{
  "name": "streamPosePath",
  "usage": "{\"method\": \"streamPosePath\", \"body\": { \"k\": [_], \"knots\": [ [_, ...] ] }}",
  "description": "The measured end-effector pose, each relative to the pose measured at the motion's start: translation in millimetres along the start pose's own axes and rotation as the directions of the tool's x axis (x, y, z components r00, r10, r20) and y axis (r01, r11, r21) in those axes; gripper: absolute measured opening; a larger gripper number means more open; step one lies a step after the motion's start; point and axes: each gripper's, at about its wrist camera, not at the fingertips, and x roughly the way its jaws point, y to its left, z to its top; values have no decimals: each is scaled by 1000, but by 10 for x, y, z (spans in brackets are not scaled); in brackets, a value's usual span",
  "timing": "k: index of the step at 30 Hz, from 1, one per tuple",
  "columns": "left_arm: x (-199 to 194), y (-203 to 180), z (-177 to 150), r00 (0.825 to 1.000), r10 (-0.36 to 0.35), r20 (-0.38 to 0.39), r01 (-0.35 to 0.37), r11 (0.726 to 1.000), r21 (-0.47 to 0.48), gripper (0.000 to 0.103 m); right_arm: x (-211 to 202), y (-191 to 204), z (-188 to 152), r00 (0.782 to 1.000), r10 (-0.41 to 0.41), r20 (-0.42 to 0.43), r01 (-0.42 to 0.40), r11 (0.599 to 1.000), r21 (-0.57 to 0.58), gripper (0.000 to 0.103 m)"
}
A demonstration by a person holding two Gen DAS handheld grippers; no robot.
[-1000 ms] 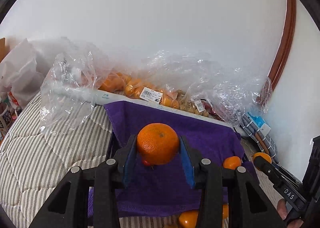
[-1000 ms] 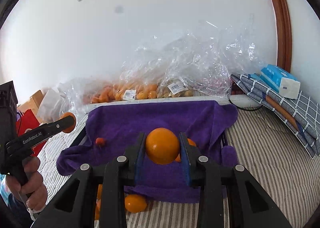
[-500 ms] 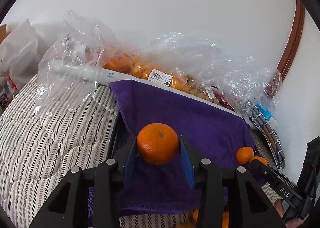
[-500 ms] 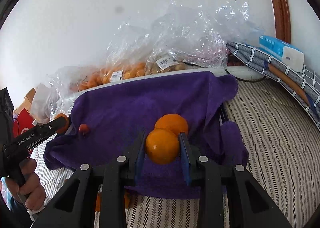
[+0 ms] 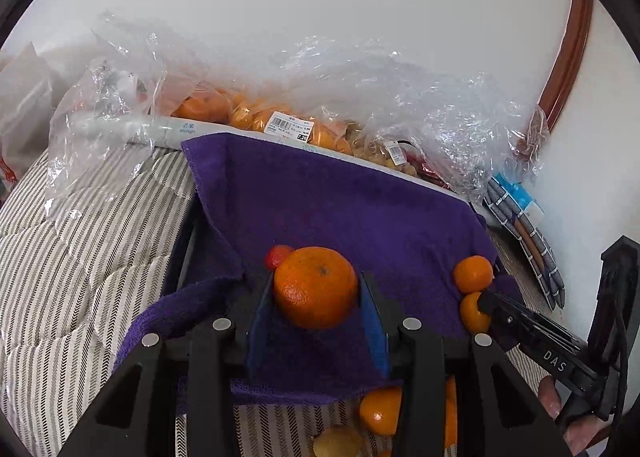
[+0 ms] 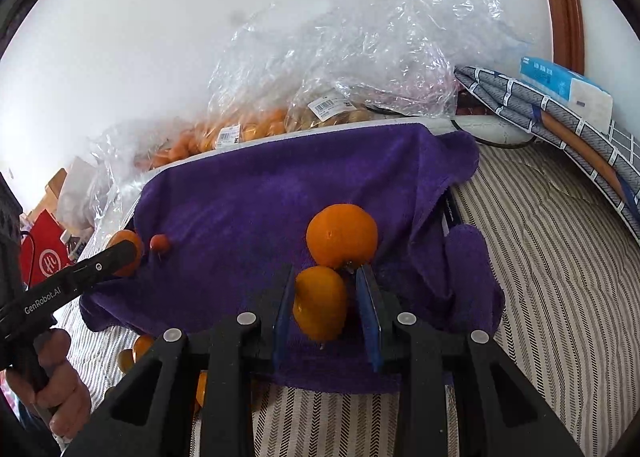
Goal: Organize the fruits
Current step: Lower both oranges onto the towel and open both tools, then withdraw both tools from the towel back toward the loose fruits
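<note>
A purple towel (image 5: pixel 344 209) lines a tray on the striped bed. My left gripper (image 5: pixel 316 297) is open, and a large orange (image 5: pixel 315 287) sits loose between its blue pads, low over the towel. A small red fruit (image 5: pixel 278 255) lies just behind it. My right gripper (image 6: pixel 326 309) is open, and a smaller orange (image 6: pixel 320 303) sits between its pads with gaps on both sides, touching another orange (image 6: pixel 342 235) that rests on the towel (image 6: pixel 280 193). The right gripper's tip also shows in the left wrist view (image 5: pixel 486 303), next to two oranges (image 5: pixel 473 273).
Clear plastic bags of oranges and other fruit (image 5: pixel 280 123) lie along the wall behind the tray. Several loose oranges (image 5: pixel 380 409) lie on the striped bedding (image 5: pixel 80 257) in front of the tray. A folded checked cloth and a blue tissue pack (image 6: pixel 564 85) sit at the right.
Both grippers have moved down and forward over the towel. Both have opened their jaws, and the oranges now sit loose between the pads.
</note>
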Motion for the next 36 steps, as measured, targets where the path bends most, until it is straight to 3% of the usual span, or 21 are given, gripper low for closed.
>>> {"method": "streamPosePath", "body": {
  "k": [6,14,24,36],
  "knots": [
    [40,-40,-35,1000,13,-25,-13,1000,14,40,-55,30,0,1000,14,22,-14,1000,-12,33],
    [75,-61,-72,998,43,-35,-42,999,18,40,-151,83,-9,998,-3,67,6,999,-34,50],
    [96,-82,-67,998,61,-33,-60,998,34,40,-218,-10,8,994,-4,106,2,1000,23,51],
    [-36,-121,-80,999,30,9,-31,999,38,45,-278,105,17,990,-98,100,100,995,-11,51]
  ]
}}
